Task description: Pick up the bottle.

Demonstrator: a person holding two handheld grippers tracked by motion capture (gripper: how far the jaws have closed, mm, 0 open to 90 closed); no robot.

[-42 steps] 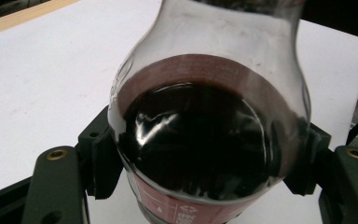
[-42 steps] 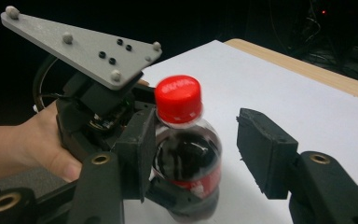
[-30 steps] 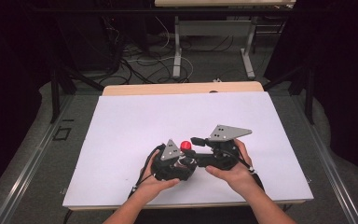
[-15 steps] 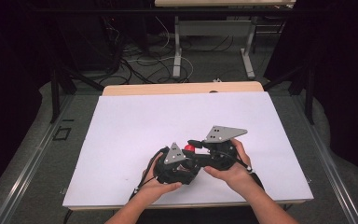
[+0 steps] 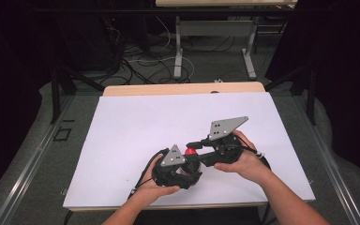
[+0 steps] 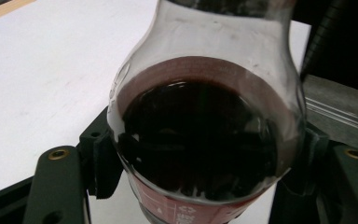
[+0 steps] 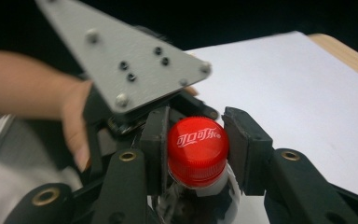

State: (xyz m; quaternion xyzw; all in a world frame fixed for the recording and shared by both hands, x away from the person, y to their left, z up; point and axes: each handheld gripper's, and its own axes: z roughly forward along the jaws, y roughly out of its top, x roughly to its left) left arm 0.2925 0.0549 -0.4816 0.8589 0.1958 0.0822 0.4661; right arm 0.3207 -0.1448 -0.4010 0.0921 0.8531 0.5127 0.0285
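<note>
A clear cola bottle [image 6: 200, 140] with dark drink in it stands near the table's front edge. My left gripper [image 6: 200, 168] is shut on the bottle's body, one pad on each side of its bulge. The red cap [image 7: 196, 150] with white lettering sits between the pads of my right gripper [image 7: 196, 154], which is shut on it. In the high view the cap [image 5: 190, 151] shows as a red dot between the left gripper [image 5: 183, 169] and the right gripper [image 5: 193, 146], each held by a hand.
A white sheet [image 5: 136, 126] covers the table, with a wooden strip [image 5: 183, 89] along the far edge. In the right gripper view the left gripper's grey plate [image 7: 126, 65] hangs just above the cap. Cables and table legs [image 5: 178, 47] lie on the floor beyond.
The right gripper has moved left onto the red cap and its jaws have closed on it. The left gripper has stayed on the bottle.
</note>
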